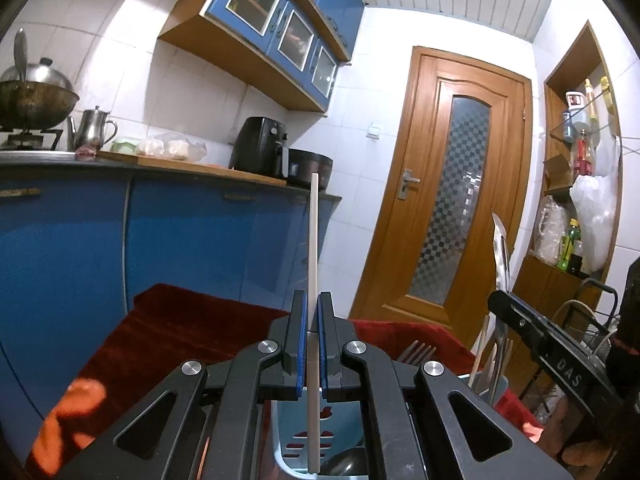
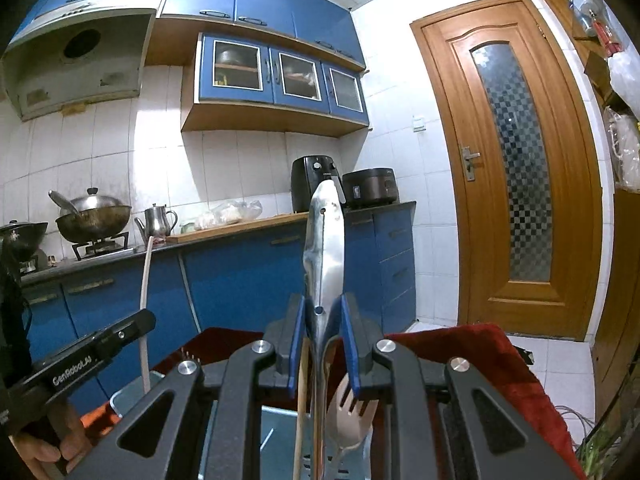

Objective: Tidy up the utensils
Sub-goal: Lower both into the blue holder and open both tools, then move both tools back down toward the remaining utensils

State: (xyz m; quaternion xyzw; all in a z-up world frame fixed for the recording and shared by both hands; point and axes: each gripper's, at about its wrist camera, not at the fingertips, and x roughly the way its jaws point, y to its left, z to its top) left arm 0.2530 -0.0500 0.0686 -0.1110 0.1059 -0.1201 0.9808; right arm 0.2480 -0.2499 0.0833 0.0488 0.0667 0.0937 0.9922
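Note:
My left gripper (image 1: pixel 313 312) is shut on a white chopstick (image 1: pixel 313 240) that stands upright, its lower end down in a light blue slotted utensil holder (image 1: pixel 286 432). My right gripper (image 2: pixel 323 316) is shut on the handle of metal tongs (image 2: pixel 325 240) that point up, held over another blue holder compartment (image 2: pixel 276 436) with a beige fork (image 2: pixel 352 408) and a wooden chopstick (image 2: pixel 301 400) in it. The left gripper (image 2: pixel 132 330) with its chopstick (image 2: pixel 146 280) shows at the left of the right wrist view. The right gripper (image 1: pixel 520 320) with the tongs (image 1: pixel 500 248) shows at the right of the left wrist view.
The holders stand on a table with a red cloth (image 1: pixel 180 320). A metal fork (image 1: pixel 416 352) and more utensils (image 1: pixel 490 364) stick up from the holder. Behind are blue cabinets (image 1: pixel 80 240), a counter with an air fryer (image 1: pixel 260 148), a wok (image 2: pixel 94 218), and a wooden door (image 2: pixel 512 160).

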